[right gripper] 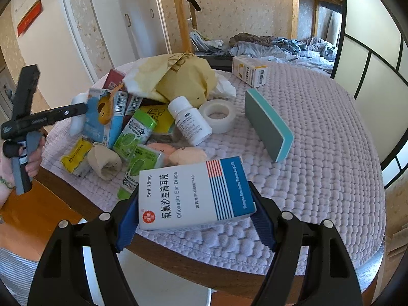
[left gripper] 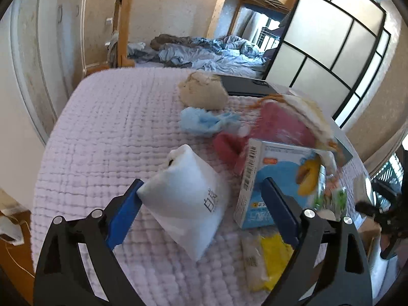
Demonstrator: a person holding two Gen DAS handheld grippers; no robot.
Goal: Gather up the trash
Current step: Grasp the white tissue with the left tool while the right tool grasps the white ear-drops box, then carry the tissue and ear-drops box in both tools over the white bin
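Observation:
My right gripper [right gripper: 195,204] is shut on a white and blue ear drops box [right gripper: 193,195], held above the near edge of the table [right gripper: 318,168], which has a pale quilted cover. My left gripper [left gripper: 201,193] is open over the cover; its left fingertip [left gripper: 135,188] touches a white pouch [left gripper: 190,204] lying between the fingers, and a blue carton [left gripper: 275,178] stands by the right finger. A heap of trash lies on the table: a yellow paper bag [right gripper: 178,76], green packets [right gripper: 135,132], a white pill bottle [right gripper: 190,121] and a tape roll [right gripper: 219,114].
A teal sanding block [right gripper: 267,127] and a small yellow and white box [right gripper: 250,70] lie apart on the cover. Blue tissue [left gripper: 204,121], a beige wad [left gripper: 201,90] and a yellow packet [left gripper: 275,257] lie near the left gripper. A bunk bed with rumpled bedding [left gripper: 216,53] stands behind.

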